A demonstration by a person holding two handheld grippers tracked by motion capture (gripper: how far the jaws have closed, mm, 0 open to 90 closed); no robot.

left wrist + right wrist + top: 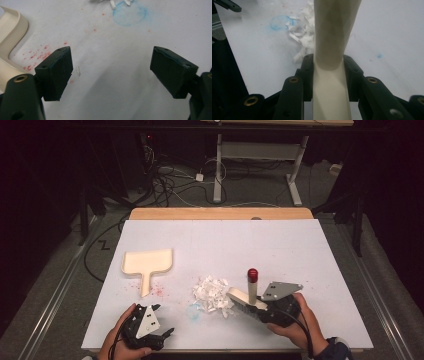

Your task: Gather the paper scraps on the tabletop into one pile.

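A cream brush [246, 298] with a red-tipped handle [252, 274] stands with its head on the white table, right beside a pile of white paper scraps [212, 294]. My right gripper [264, 312] is shut on the brush; in the right gripper view the cream handle [333, 32] runs up between the jaws of that gripper [328, 65], with the scraps [303, 37] just beyond. A cream dustpan [147, 262] lies to the left, handle toward me. My left gripper [162, 320] is open and holds nothing, low over the table [111, 62], the dustpan's edge [11, 30] to its left.
A blue chalky ring [129, 13] marks the table by the scraps, and red specks [37, 53] lie near the dustpan handle. The white sheet [260, 240] covers a wooden table; its front edge is close to both hands. Cables and a desk frame [257, 165] stand on the floor beyond.
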